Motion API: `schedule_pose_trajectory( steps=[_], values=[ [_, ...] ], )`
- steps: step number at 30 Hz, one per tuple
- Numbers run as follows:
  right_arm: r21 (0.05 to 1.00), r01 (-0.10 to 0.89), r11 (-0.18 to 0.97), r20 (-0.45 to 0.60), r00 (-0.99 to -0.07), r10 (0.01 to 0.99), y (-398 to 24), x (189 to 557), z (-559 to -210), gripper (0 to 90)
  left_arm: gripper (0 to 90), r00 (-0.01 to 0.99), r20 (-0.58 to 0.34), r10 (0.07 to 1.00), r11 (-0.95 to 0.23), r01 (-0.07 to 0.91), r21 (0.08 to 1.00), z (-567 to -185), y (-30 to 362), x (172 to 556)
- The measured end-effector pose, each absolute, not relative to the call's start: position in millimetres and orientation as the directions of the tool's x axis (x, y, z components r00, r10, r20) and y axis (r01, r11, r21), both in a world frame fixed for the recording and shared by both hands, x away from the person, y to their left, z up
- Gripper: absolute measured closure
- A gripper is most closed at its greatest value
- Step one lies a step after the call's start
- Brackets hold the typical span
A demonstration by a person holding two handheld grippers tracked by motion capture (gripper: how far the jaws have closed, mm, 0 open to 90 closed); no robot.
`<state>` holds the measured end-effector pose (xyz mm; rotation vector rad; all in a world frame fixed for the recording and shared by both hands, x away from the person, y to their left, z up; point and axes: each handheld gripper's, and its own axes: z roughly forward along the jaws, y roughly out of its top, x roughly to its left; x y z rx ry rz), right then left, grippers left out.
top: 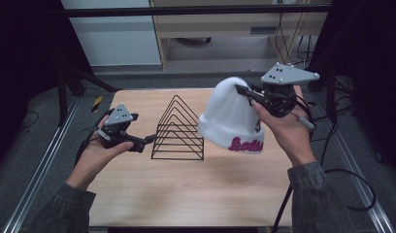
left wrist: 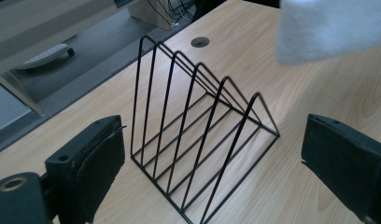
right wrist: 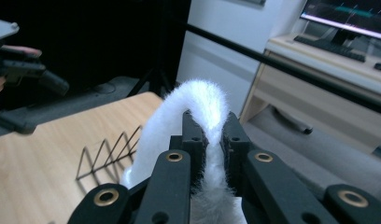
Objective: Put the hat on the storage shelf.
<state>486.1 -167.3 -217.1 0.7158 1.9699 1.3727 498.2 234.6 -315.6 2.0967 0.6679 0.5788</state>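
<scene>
Right tool (top: 248,92) pinches white hat (top: 230,119) by its crown, held above tabletop (top: 186,189) beside wire rack (top: 177,131). Left tool (top: 146,141) wide open, empty. Next, probably: drape hat onto rack.

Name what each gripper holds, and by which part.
The right gripper pinches the white hat by its top. The left gripper is open, holding nothing.
</scene>
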Motion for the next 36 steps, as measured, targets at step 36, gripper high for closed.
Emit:
schedule_pose_trajectory(
  steps=[36],
  values=[
    [0.975, -0.009, 0.222, -0.158, -0.730, 0.665, -84, 525, -162, 83.5, 29.8, 0.781, 0.000, 0.624, -0.332, 0.265, 0.905, -301, 216, 542]
  ],
)
